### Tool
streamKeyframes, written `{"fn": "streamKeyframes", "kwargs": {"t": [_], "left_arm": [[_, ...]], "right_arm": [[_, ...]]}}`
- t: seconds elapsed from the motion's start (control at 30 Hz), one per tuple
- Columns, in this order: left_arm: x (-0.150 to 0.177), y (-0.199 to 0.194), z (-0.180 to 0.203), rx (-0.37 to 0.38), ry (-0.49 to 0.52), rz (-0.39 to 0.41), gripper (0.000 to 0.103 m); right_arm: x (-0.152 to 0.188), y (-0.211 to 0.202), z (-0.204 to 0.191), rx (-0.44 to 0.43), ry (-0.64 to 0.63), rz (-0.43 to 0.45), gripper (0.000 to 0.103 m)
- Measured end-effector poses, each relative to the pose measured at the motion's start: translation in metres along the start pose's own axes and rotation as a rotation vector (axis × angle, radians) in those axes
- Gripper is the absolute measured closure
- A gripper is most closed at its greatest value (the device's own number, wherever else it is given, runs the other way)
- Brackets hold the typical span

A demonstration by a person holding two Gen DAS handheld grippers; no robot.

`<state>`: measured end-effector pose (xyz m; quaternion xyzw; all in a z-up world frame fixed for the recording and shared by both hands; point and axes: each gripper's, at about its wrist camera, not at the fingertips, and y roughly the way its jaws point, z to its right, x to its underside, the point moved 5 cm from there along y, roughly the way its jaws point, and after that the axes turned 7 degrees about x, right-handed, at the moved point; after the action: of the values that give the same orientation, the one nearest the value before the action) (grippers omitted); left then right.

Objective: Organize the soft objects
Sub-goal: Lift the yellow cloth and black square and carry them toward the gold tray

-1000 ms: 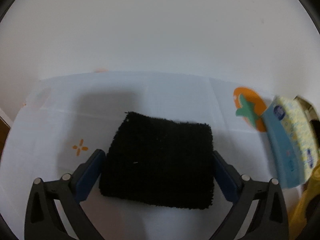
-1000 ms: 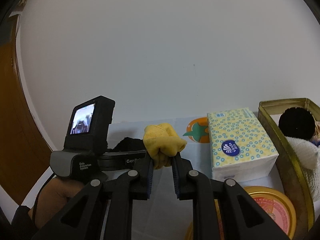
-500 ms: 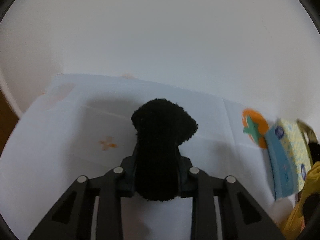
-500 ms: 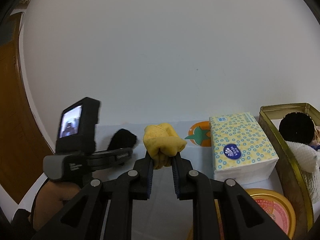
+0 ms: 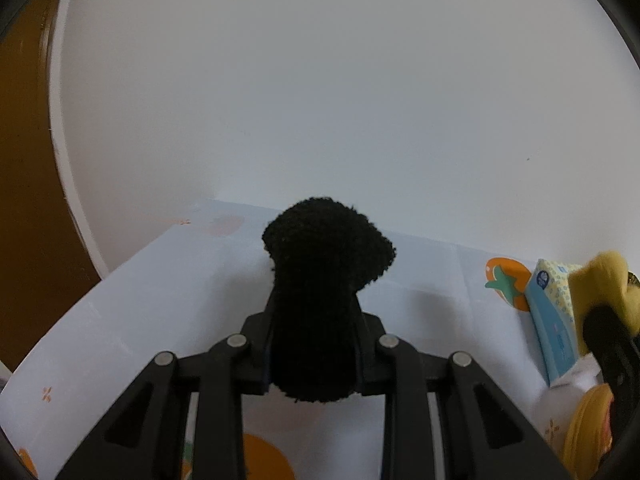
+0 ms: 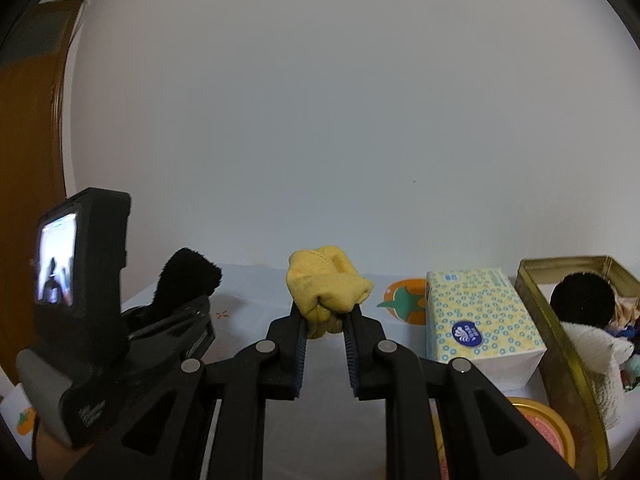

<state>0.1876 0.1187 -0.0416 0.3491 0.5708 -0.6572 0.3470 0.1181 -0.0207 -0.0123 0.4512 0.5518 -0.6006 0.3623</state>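
Note:
My left gripper (image 5: 314, 336) is shut on a fuzzy black cloth (image 5: 324, 280) and holds it up above the white tablecloth (image 5: 140, 312). It shows at the left of the right wrist view (image 6: 188, 280). My right gripper (image 6: 326, 320) is shut on a bunched yellow cloth (image 6: 326, 292), held above the table; the yellow cloth also shows at the right edge of the left wrist view (image 5: 604, 280). A gold tin box (image 6: 560, 344) at the right holds a black fuzzy ball (image 6: 582, 300) and a white fluffy cloth (image 6: 596, 344).
A yellow-patterned tissue pack (image 6: 476, 316) stands between my right gripper and the tin box. A round gold lid (image 6: 544, 432) lies in front of the pack. The white wall (image 6: 360, 120) is close behind the table. A wooden door (image 6: 28, 160) is at the left.
My left gripper closed on the black cloth, which lay flat on the table, and lifted it up. My right gripper kept hold of the yellow cloth and stayed almost still.

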Motion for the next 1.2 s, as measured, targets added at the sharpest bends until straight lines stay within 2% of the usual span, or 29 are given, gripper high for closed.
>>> {"fn": "streamKeyframes", "kwargs": {"t": [0.37, 0.77, 1.2], "left_arm": [[0.000, -0.011, 0.011, -0.026, 0.019, 0.039, 0.076], [0.018, -0.022, 0.022, -0.037, 0.036, 0.073, 0.076], [0.030, -0.032, 0.026, -0.037, 0.003, 0.105, 0.076]], "right_arm": [[0.004, -0.029, 0.003, -0.002, -0.052, 0.039, 0.084], [0.006, -0.059, 0.007, 0.002, -0.065, 0.047, 0.084], [0.011, -0.085, 0.012, 0.009, -0.075, 0.055, 0.084]]}}
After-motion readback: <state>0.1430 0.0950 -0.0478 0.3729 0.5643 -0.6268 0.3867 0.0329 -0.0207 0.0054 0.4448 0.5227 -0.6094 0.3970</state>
